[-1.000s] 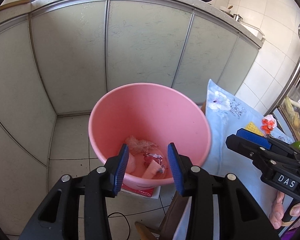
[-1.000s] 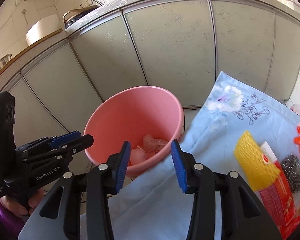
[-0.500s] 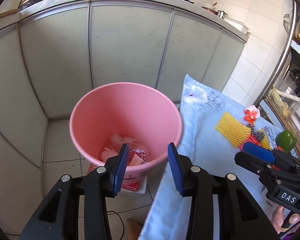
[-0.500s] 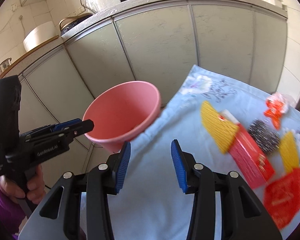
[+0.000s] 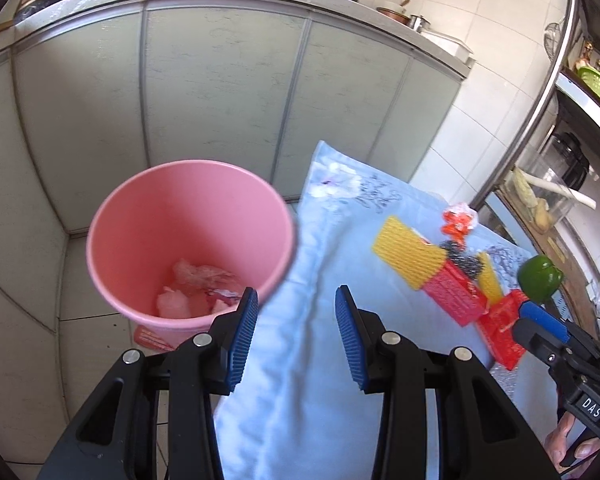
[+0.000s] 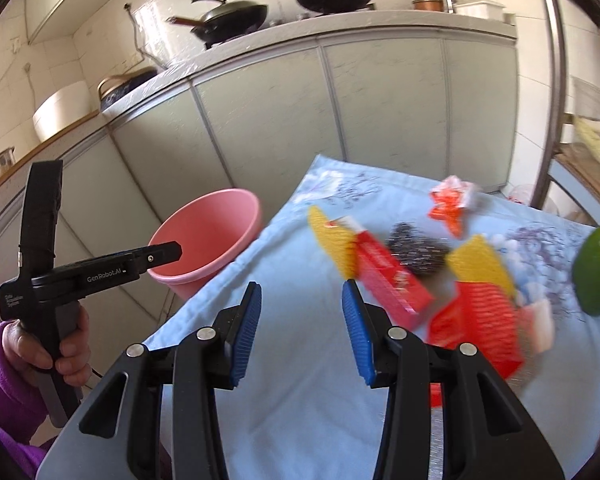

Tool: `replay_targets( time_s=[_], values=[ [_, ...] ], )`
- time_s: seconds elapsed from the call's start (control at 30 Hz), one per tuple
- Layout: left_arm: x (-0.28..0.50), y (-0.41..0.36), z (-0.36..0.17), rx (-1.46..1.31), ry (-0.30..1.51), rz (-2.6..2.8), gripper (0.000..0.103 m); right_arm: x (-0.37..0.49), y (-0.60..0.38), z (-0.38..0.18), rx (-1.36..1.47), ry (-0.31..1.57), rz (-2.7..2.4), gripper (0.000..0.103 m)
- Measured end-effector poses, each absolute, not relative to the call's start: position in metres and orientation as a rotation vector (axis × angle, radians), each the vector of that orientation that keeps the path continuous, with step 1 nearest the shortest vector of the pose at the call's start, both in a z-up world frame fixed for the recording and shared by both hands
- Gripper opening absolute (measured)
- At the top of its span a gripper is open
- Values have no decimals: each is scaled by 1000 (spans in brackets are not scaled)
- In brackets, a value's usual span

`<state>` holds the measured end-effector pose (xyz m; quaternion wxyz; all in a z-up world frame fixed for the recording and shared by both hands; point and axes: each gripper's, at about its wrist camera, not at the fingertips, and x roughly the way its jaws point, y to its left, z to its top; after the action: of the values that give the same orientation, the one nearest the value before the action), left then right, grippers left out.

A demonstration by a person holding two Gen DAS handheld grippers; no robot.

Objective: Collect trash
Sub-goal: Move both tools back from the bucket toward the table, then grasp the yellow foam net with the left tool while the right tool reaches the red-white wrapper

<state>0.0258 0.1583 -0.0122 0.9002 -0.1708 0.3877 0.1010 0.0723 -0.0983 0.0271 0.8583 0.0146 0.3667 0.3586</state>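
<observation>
A pink bucket [image 5: 188, 240] stands on the floor left of the table and holds crumpled wrappers [image 5: 198, 288]; it also shows in the right wrist view [image 6: 208, 236]. On the light blue cloth [image 5: 312, 360] lie a yellow foam net [image 5: 408, 252], a red box [image 6: 388, 276], a steel scourer [image 6: 416, 246], red packaging [image 6: 480, 324] and an orange wrapper [image 6: 448, 204]. My left gripper [image 5: 296, 332] is open and empty above the cloth's left edge beside the bucket. My right gripper [image 6: 302, 328] is open and empty over the cloth, just short of the red box.
A green pepper [image 6: 598, 272] lies at the table's right. Grey cabinet doors [image 5: 220, 100] run behind the bucket, with pans [image 6: 236, 16] on the counter above. A metal shelf [image 5: 540, 120] stands at the right.
Both grippers have drawn back and swung right, from over the bucket towards the table. The trash items on the cloth have come into view. Both stay open.
</observation>
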Motion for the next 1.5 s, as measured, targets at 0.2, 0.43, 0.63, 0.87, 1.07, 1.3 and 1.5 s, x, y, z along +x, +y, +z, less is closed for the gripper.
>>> replay_targets(
  time_s=[0.2,0.43,0.63,0.87,1.07,1.3,1.5],
  values=[
    [52,132,-7,-385,819,137,40,90,-134,36,72,751,693,43],
    [91,112,-2,-464,853,76,40,134,-166,37,172,774,639,43],
    [131,105,-11,-592,942,54,40,177,-181,38,231,818,621,43],
    [169,104,-30,-691,1018,110,40,232,-174,28,271,915,621,43],
    [189,110,-52,-752,1074,132,40,256,-161,14,251,955,619,43],
    [189,115,-68,-761,1071,91,32,283,-150,-5,244,1008,607,43],
    [178,120,-70,-753,1041,39,10,297,-133,-23,230,1064,598,43]
  ],
)
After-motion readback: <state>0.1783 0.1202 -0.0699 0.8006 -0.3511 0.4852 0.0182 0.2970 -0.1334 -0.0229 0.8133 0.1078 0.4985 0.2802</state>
